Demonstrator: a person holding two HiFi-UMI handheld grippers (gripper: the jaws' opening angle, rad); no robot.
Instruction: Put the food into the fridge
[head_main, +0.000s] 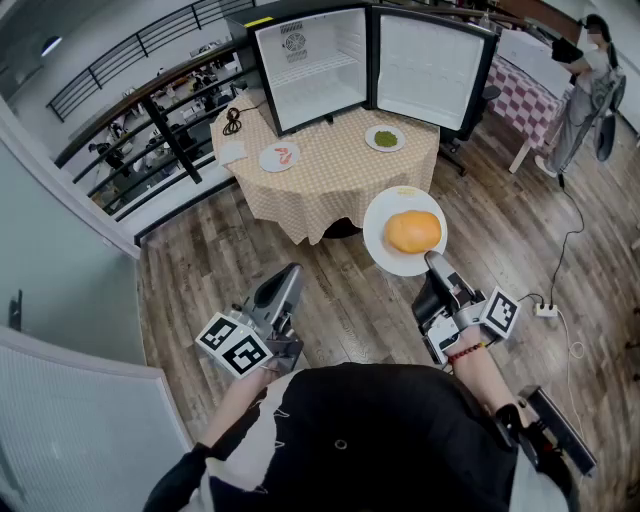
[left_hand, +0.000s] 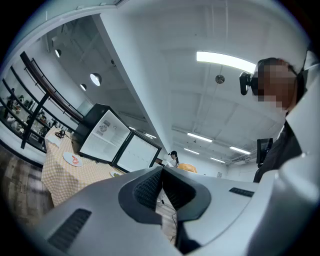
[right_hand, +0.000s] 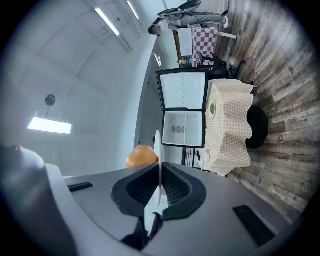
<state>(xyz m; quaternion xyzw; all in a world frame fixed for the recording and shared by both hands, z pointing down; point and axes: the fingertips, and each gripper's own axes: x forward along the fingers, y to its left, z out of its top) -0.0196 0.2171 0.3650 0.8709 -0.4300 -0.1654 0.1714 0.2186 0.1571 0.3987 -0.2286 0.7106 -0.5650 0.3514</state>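
Bright, even light from ceiling strip lights; fridge interior glares white. Fisheye warp w/ dark vignette at edges of gripper views; faint shadows only.

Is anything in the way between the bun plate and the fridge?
Nothing visible blocks it. The fridge stands open, and only two low plates lie on the table between it and the bun plate.
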